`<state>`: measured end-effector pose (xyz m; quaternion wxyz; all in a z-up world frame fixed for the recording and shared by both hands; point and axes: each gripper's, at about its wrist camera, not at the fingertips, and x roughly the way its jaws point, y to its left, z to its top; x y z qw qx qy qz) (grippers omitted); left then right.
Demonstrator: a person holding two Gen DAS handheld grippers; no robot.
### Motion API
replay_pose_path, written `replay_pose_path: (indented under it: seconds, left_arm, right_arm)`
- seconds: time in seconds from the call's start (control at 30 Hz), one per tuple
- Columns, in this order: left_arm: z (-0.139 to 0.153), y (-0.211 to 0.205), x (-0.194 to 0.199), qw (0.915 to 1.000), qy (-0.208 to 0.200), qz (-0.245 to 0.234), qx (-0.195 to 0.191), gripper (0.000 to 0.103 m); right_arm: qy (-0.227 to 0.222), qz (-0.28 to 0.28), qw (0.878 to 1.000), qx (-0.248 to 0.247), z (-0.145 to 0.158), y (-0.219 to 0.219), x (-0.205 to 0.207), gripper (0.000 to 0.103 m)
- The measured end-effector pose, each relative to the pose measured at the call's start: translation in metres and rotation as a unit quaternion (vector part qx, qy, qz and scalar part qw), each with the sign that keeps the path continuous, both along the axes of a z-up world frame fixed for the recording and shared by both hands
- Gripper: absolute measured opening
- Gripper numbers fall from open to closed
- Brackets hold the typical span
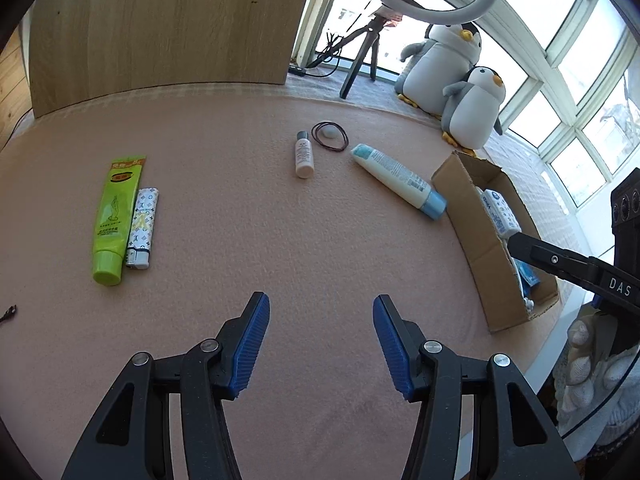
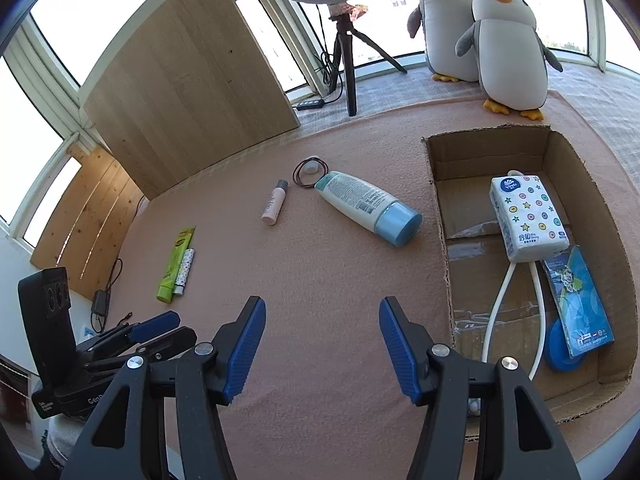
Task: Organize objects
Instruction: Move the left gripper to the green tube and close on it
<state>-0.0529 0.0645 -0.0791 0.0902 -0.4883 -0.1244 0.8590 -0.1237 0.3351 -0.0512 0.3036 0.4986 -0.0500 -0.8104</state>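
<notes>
My left gripper (image 1: 320,344) is open and empty above the pink mat. My right gripper (image 2: 322,348) is open and empty, left of the cardboard box (image 2: 592,216). The box (image 1: 476,236) holds a tissue pack (image 2: 524,218), a white cable (image 2: 500,304), a blue packet (image 2: 580,304) and a blue disc (image 2: 560,348). On the mat lie a white-and-blue bottle (image 2: 366,206) (image 1: 400,180), a small pink bottle (image 2: 274,202) (image 1: 304,154), a black hair tie around a small white object (image 2: 310,170) (image 1: 330,135), a green tube (image 1: 114,216) (image 2: 174,266) and a patterned lighter (image 1: 142,228) (image 2: 184,272).
A wooden board (image 1: 160,24) leans at the back. Two penguin plush toys (image 2: 480,36) and a ring light on a tripod (image 2: 344,40) stand behind the mat. The mat's right edge drops off past the box in the left wrist view.
</notes>
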Motion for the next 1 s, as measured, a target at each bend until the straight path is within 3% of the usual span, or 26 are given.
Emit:
replay_pose_path:
  seconds: [0.33, 0.53, 0.8, 1.0]
  left_arm:
    - [0.005, -0.093, -0.003, 0.9960, 0.001, 0.089, -0.003, 0.058]
    - [0.004, -0.134, -0.029, 0.9932, -0.002, 0.115, -0.019, 0.058]
    - [-0.037, -0.164, -0.080, 0.9901, -0.050, 0.130, -0.014, 0.056]
    - [-0.056, -0.169, -0.094, 0.9893, -0.065, 0.129, -0.019, 0.044]
  right_arm:
    - [-0.004, 0.029, 1.000, 0.008, -0.004, -0.036, 0.014, 0.055]
    - [-0.008, 0.043, 0.999, 0.016, -0.005, -0.052, 0.021, 0.055]
    - [-0.015, 0.049, 0.998, 0.020, -0.006, -0.064, 0.029, 0.055]
    - [-0.021, 0.036, 0.999, 0.016, -0.006, -0.059, 0.029, 0.055]
